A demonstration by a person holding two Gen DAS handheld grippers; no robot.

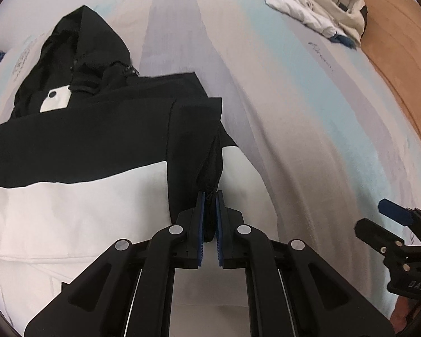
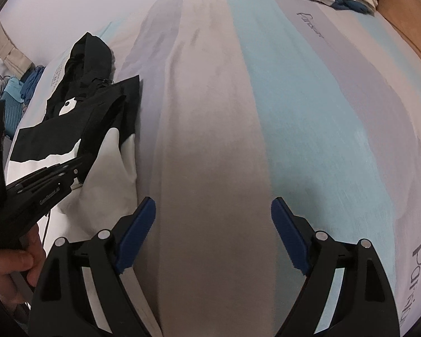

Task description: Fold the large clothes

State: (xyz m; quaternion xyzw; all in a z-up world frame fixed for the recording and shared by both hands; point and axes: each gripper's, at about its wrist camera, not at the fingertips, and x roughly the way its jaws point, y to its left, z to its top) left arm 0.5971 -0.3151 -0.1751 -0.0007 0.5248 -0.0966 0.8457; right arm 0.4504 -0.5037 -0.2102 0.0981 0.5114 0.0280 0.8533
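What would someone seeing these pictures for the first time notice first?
The black and white hooded jacket stands out first, lying partly folded on the left of the striped bedspread, hood pointing away. Next, the left gripper is shut on a black fold of that jacket, while the right gripper hangs open over bare bedspread with nothing between its blue pads. A heap of pale clothes sits at the far right corner.

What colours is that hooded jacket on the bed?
The hooded jacket is black on top, white below; the left wrist view shows it best.
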